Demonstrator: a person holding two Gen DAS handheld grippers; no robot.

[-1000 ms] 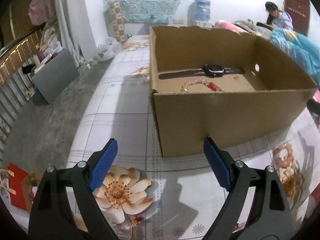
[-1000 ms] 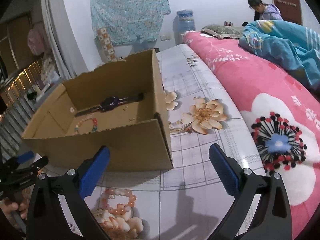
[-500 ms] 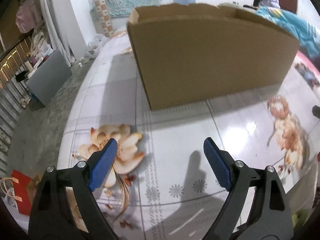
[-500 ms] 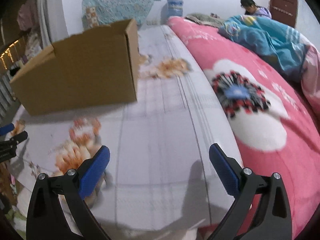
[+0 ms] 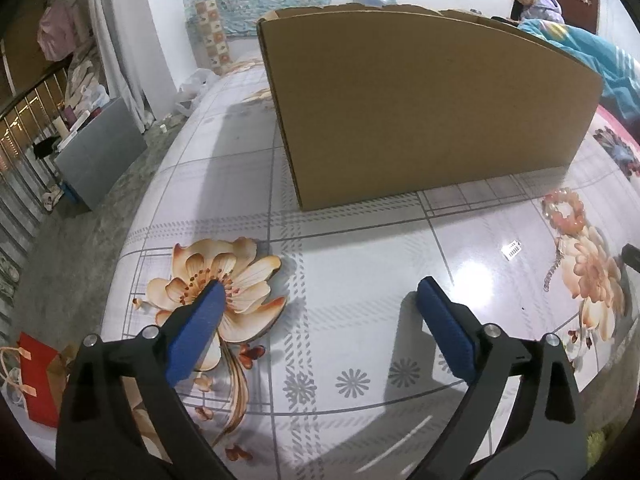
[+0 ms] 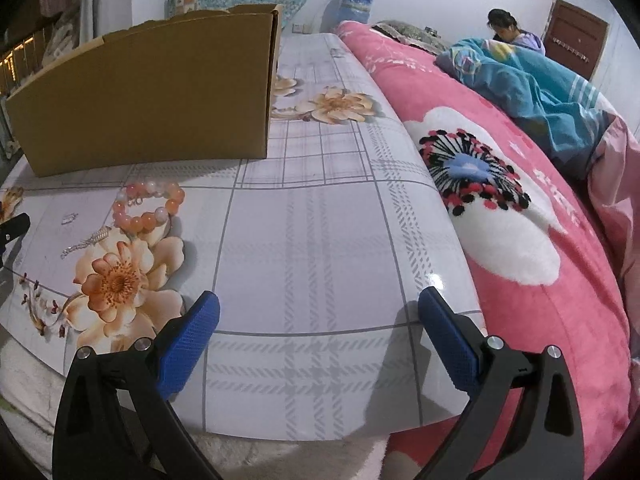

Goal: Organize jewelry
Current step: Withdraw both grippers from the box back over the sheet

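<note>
Your left gripper [image 5: 320,296] is opening with nothing between its jaws; your right gripper [image 6: 320,308] gapes empty too. The bead bracelet [image 6: 148,210] lies on the floral surface [image 6: 320,240], just before the cardboard box [image 6: 152,92].

my pads [image 5: 196,332]: blue, on black arms
box [image 5: 420,112] at twelve o'clock: plain brown
sheet [image 6: 304,248]: pale grey plaid, peach flowers
bracelet [image 6: 146,208] at ten o'clock: peach-pink beads
blanket [image 6: 540,280] at three o'clock: pink

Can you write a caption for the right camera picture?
Empty tongs hover over the flowery mat, beside a bracelet and box.
</note>
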